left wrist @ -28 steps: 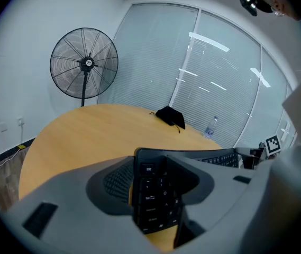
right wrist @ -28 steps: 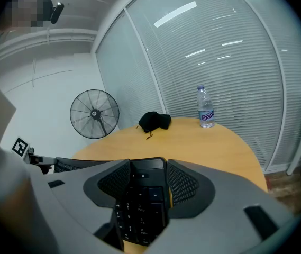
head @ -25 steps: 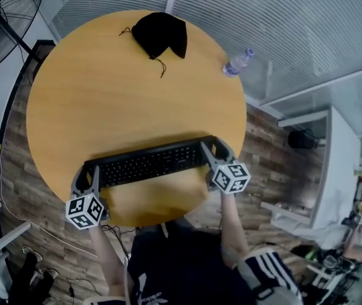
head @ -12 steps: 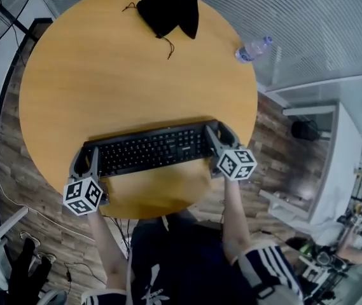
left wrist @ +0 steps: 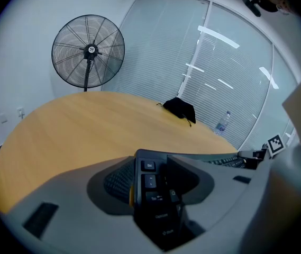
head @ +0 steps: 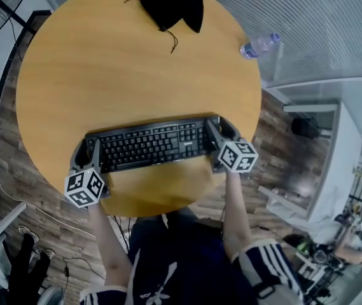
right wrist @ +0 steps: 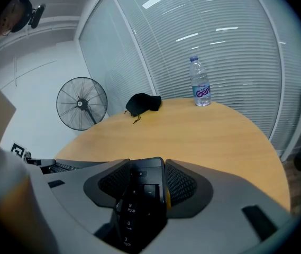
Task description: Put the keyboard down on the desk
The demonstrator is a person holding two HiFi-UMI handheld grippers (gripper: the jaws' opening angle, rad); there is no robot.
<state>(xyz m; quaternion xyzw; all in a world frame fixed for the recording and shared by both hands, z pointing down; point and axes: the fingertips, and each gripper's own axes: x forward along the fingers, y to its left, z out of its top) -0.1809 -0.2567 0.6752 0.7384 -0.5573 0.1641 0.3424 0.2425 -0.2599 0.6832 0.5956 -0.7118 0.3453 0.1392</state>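
A black keyboard [head: 150,145] lies crosswise over the near part of the round wooden desk [head: 104,81]. My left gripper [head: 86,155] is shut on the keyboard's left end [left wrist: 151,194], its jaws pressed on either side of the edge keys. At the other end, my right gripper [head: 219,138] is shut on the keyboard's right end [right wrist: 139,202], over the number-pad keys. Whether the keyboard rests on the desk or hangs just above it cannot be told.
A black cloth pouch [head: 170,3] lies at the desk's far side, and a clear water bottle [head: 259,45] stands near the far right rim. A standing fan [left wrist: 89,52] is beyond the desk on the left. Glass walls with blinds enclose the far side.
Both grippers have carried the keyboard a little farther onto the desk, away from the near rim, and its key face now shows more fully from above.
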